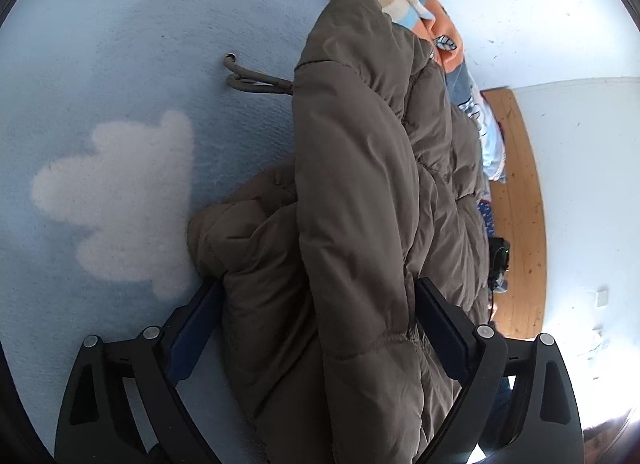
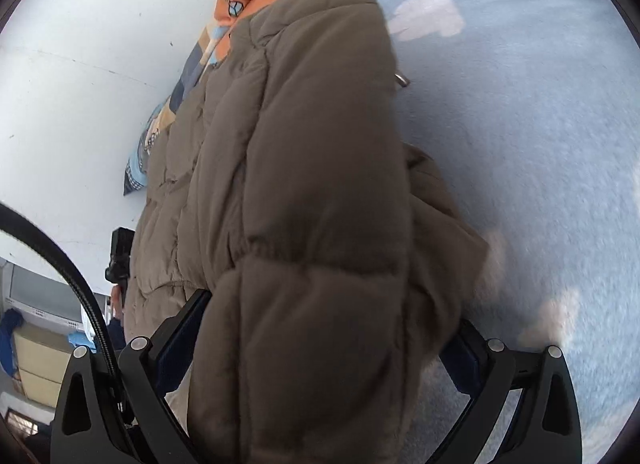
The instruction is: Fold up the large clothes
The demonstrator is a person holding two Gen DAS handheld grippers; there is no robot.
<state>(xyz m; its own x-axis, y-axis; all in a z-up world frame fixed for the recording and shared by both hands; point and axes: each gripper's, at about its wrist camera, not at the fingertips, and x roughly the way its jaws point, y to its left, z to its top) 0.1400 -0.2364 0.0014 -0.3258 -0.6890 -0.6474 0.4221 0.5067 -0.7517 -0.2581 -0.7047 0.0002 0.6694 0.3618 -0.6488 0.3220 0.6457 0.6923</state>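
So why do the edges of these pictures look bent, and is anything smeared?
Both views are fisheye, so the wall bows and the corners go black. In the left wrist view the brown jacket and blue sheet are sharp. In the right wrist view the sheet smears at lower right.

jacket (image 2: pixel 304 192) btm cropped, rug (image 2: pixel 540 264) blurred

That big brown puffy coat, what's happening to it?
A person is folding the brown puffer jacket on a blue bedsheet with white clouds, using two hand-held grippers. The jacket already lies doubled over in a thick roll. The left gripper and right gripper each straddle an end of it, jaws spread wide. A drawstring pokes out onto the sheet.
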